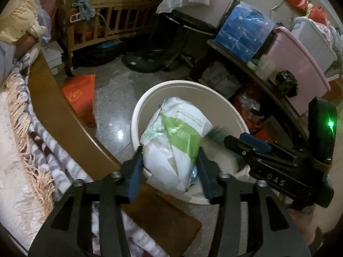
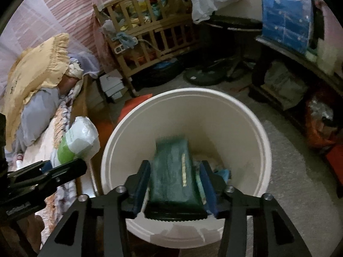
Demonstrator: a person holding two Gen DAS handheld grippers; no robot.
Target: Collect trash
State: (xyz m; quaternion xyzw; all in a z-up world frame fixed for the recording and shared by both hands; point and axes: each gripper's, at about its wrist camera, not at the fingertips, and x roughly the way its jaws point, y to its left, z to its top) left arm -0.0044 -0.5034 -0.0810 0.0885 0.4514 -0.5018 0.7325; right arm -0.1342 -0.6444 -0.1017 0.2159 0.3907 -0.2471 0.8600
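The left gripper (image 1: 169,167) points steeply down with a crumpled white and green plastic packet (image 1: 175,141) between its blue-padded fingers (image 1: 135,177); whether the pads press the packet or have let go of it I cannot tell. The packet hangs over the near rim of a round white plastic bin (image 1: 193,92) that stands on the grey speckled floor (image 1: 111,98).

The right gripper (image 2: 174,184) sits just beside the left one, above the same bin's mouth. A flat dark green foil pouch with serrated ends (image 2: 173,175) lies between its blue pads; it looks blurred, and small gaps seem to show along its sides, so the grip cannot be told for certain. Under the pouch, at the bottom of the bin, lie scraps of blue and pale wrapping (image 2: 223,174).

Left of the bin runs a bed with a fringed striped blanket (image 1: 38,141) and a brown wooden side board (image 1: 64,124). An orange paper bag (image 1: 79,94) lies on the floor behind it. Farther back stands a wooden slatted crib (image 1: 103,21). To the right, a dark shelf (image 1: 263,87) carries a blue wrapped pack (image 1: 244,34) and a pink plastic tub (image 1: 300,64).
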